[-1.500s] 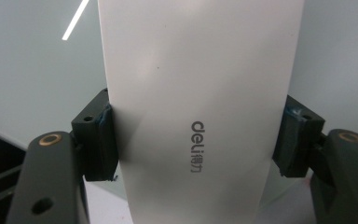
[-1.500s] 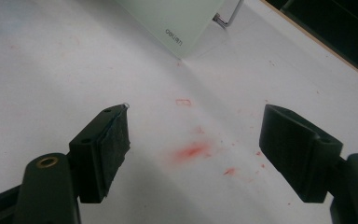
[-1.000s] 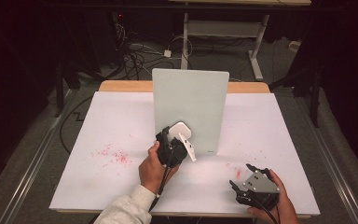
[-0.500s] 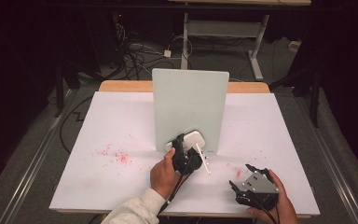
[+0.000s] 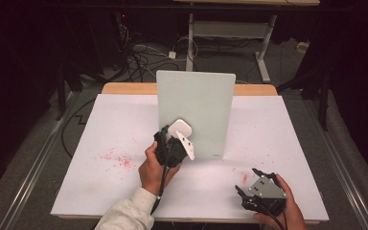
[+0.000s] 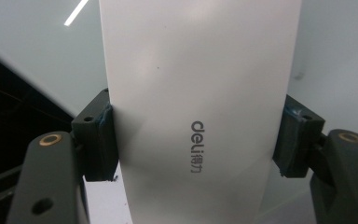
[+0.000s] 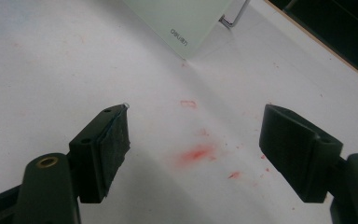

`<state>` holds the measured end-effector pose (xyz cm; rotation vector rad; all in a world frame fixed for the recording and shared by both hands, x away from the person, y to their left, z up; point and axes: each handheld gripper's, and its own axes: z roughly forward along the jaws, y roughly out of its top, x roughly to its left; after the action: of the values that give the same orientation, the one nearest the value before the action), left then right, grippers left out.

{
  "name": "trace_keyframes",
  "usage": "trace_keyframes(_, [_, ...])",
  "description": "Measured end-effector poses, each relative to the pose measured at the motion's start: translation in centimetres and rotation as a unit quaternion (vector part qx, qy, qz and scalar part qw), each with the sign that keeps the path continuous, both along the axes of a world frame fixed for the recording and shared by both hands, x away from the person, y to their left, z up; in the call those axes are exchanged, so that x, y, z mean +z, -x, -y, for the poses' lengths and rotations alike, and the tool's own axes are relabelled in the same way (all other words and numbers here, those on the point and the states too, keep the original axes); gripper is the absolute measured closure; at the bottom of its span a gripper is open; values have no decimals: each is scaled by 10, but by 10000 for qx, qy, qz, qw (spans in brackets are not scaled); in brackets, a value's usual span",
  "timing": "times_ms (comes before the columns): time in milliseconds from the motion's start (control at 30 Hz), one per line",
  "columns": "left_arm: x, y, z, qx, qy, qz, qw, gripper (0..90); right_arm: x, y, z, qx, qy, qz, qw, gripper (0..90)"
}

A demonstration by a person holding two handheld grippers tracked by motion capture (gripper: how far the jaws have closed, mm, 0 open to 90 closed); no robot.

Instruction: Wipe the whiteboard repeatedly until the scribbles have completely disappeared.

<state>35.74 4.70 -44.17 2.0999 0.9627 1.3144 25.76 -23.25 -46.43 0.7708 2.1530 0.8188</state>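
Note:
A pale green-white board [image 5: 201, 105] stands upright in the middle of the white-covered table [image 5: 278, 129]. My left gripper [image 5: 176, 142] is shut on a white block-shaped eraser [image 5: 178, 128] and holds it against the board's lower left face. In the left gripper view the eraser [image 6: 200, 93], printed "deli", is clamped between both pads [image 6: 101, 135] of the left gripper [image 6: 196, 135], with the board behind it. My right gripper [image 5: 247, 181] rests open near the front right edge. In the right gripper view the right gripper [image 7: 196, 135] has only table between its jaws, above a red smudge [image 7: 196, 153].
Red specks [image 5: 117, 158] mark the cover left of the board. A metal stand leg [image 7: 230, 18] shows behind the board's lower corner [image 7: 186, 28]. A wooden table edge [image 5: 124, 88] runs along the back. Cables and a desk frame [image 5: 230, 33] lie on the floor beyond.
My left gripper, holding the eraser, slid right along the board's lower part, then back left and slightly up. The right gripper has stayed put and open.

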Motion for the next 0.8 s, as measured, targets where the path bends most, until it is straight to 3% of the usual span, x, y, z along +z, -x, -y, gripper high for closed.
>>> trace_keyframes(133, [13, 2, -11, -173, 231, 30, 9996, 287, 0, -1, 0, 36, 32, 1, 10000, 245])
trace_keyframes(233, [20, 2, -17, -295, 370, -99, 9988, 287, 1, 0, -1, 49, 28, 17, 10000, 245])
trace_keyframes(333, [17, 1, -14, -424, 263, -249, 9984, 287, 1, 0, 0, 64, 29, 33, 10000, 245])
trace_keyframes(433, [11, 1, -8, -611, 412, -367, 9966, 287, 1, 0, 0, 56, 41, 40, 10000, 245])
trace_keyframes(533, [-1, 3, 6, -756, 212, -299, 9965, 287, 1, 0, 1, 61, 32, 39, 10000, 245])
trace_keyframes(567, [-3, 2, 10, -769, 225, -329, 9962, 288, 1, -1, 1, 51, 29, 30, 10000, 245])
trace_keyframes(700, [-8, 4, 22, -773, 329, -81, 9964, 288, -1, -1, 0, 86, 67, 20, 9999, 245])
trace_keyframes(800, [-12, 5, 34, -739, 95, 61, 9972, 288, -1, -1, 0, 73, 65, 20, 10000, 245])
